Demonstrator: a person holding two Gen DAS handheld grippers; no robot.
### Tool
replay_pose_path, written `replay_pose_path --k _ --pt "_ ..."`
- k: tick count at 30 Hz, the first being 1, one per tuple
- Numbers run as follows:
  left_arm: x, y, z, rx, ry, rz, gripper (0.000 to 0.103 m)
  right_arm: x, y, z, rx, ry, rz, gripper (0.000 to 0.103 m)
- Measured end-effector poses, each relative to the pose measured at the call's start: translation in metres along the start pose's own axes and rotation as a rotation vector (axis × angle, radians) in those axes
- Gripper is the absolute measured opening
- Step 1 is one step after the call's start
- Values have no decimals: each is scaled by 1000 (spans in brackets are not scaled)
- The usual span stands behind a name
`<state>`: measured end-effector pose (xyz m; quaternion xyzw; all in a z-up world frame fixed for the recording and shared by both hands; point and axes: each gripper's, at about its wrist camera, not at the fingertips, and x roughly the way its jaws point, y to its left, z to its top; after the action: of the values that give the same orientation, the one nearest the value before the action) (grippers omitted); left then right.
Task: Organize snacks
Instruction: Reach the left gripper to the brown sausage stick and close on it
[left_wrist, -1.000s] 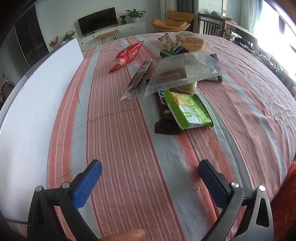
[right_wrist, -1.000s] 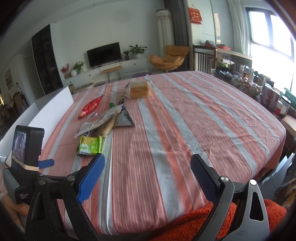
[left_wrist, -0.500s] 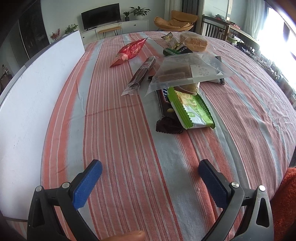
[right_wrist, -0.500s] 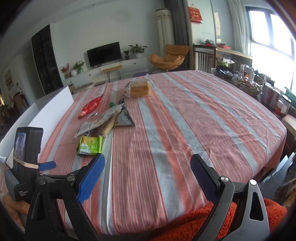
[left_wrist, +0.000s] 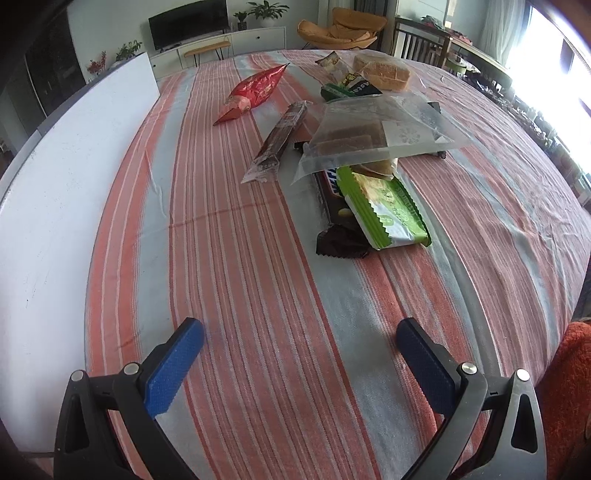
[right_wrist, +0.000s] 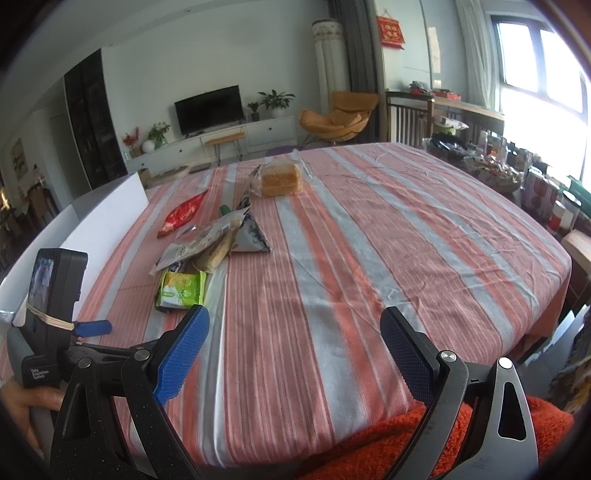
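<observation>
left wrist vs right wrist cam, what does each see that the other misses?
Left wrist only: the long dark wrapped bar lying beside the pile, the Snickers bar under the green packet, and the open left gripper seen from its own camera.

Right wrist only: the grey triangular pouch, the window, and the open right gripper.

Both: striped tablecloth, red snack bag, green packet, bagged bread, clear bag, white board.

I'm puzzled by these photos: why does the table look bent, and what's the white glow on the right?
Left wrist view: the fisheye lens curves the striped tablecloth. Both views: daylight overexposes the window, washing out detail there.
</observation>
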<state>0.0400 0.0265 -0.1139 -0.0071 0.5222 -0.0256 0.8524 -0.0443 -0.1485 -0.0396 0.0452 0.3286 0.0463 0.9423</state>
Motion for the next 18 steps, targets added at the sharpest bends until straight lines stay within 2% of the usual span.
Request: replay_pose_path --k 3,8,12,13,14,18 --pt "-15 13 11 -41 -33 -75 103 2 -2 0 14 9 5 95" --pt "-40 28 57 -46 -136 -118 103 4 -3 0 15 20 7 95" --pt "-36 54 107 -176 -180 -178 102 4 -3 -1 12 12 3 95" --pt "-28 57 119 -178 -164 -180 102 4 -4 -1 13 11 3 95" --pt "-17 57 130 -163 -137 -176 97 4 -4 -1 14 10 2 95" --pt "27 44 151 -36 -25 -128 83 2 -5 -2 18 7 5 95"
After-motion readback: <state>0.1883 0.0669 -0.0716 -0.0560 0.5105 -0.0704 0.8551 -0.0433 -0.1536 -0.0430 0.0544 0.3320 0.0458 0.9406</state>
